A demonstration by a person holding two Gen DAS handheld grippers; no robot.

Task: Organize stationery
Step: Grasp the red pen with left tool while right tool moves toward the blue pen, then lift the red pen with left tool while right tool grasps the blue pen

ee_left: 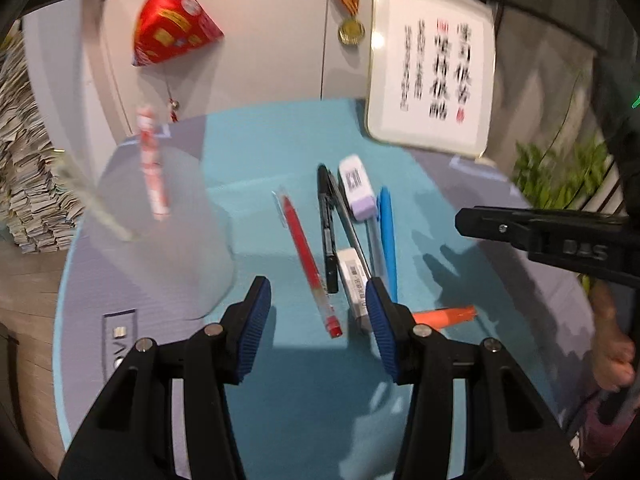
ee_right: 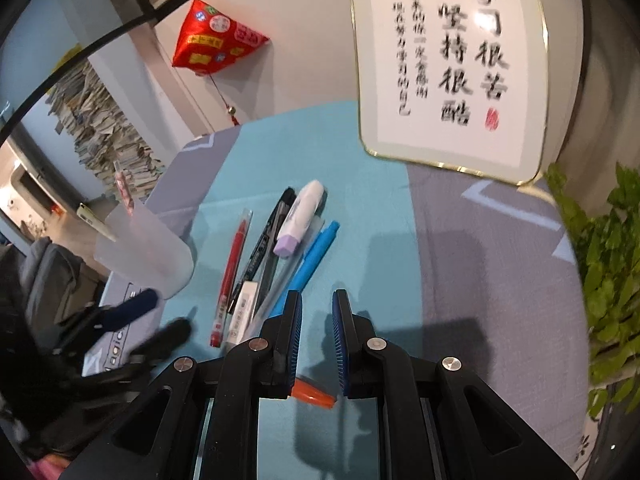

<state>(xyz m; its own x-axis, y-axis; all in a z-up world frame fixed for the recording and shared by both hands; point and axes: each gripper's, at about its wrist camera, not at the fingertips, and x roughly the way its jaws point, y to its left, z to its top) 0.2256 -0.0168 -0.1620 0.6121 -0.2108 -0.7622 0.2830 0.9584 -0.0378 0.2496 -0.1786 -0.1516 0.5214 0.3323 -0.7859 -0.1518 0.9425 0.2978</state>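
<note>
Here, one red pen (ee_left: pixel 310 266), two erasers (ee_left: pixel 358 188), one blue pen (ee_left: pixel 388 236), both tongs apart

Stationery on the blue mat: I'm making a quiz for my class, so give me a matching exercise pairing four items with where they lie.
Things:
1. red gel pen
2. purple-and-white eraser
3. orange marker cap
4. patterned pink pen

Places:
A. inside the frosted plastic cup
B. leftmost of the pens lying on the mat
C. nearest the right gripper
D. far end of the pile

Pairs: 1-B, 2-D, 3-C, 4-A
</note>
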